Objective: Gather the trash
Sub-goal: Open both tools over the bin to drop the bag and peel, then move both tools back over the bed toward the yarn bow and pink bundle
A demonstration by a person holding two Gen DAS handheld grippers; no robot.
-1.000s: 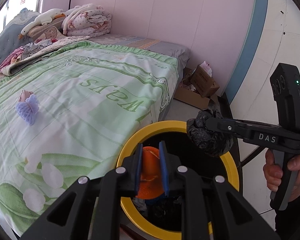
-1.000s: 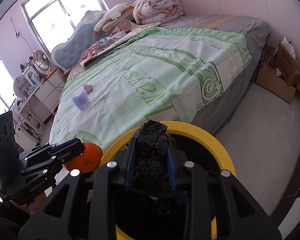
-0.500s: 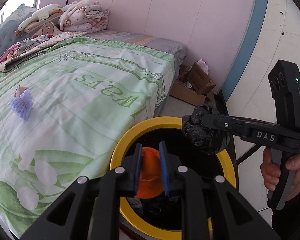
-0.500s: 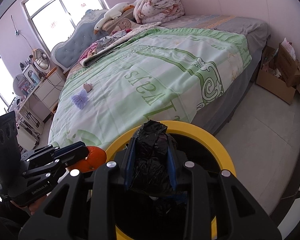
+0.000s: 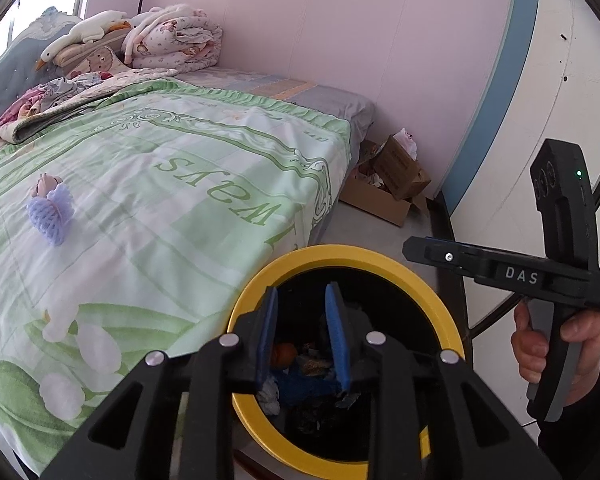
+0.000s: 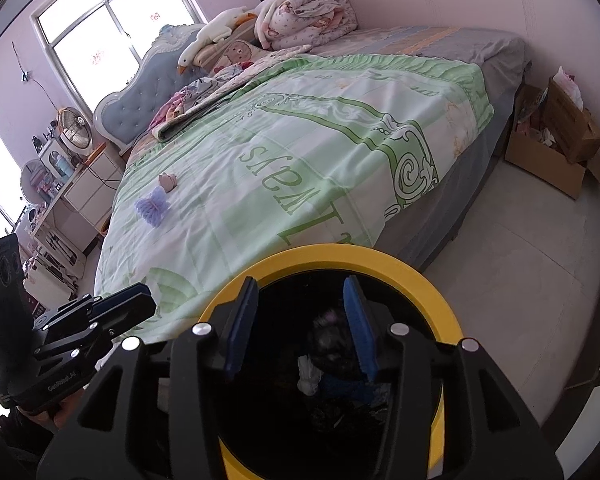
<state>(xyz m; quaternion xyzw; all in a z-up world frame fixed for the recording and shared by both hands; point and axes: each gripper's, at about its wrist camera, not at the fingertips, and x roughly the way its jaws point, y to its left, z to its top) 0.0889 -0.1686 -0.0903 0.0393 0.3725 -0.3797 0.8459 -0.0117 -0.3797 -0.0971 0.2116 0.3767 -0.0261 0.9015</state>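
A round bin with a yellow rim (image 5: 380,256) (image 6: 412,268) stands at the bed's foot corner. My left gripper (image 5: 302,332) is open and empty over its mouth. The orange piece (image 5: 284,354) lies inside the bin among other trash. My right gripper (image 6: 300,332) is open and empty over the bin too; it shows from the side in the left wrist view (image 5: 416,248). The crumpled black bag (image 6: 334,340) is blurred just below the right fingers, inside the bin. A purple foam net (image 5: 52,212) (image 6: 153,206) and a small pink item (image 5: 46,182) (image 6: 167,181) lie on the bed.
The bed (image 5: 172,184) with a green and white cover fills the left. Folded bedding and a plush goose (image 6: 212,34) lie at its head. An open cardboard box (image 5: 392,180) (image 6: 556,140) sits on the floor by the pink wall. A white nightstand (image 6: 88,188) stands by the window.
Both grippers opened over the bin. The orange piece dropped from my left gripper and the black bag dropped from my right gripper into the bin.
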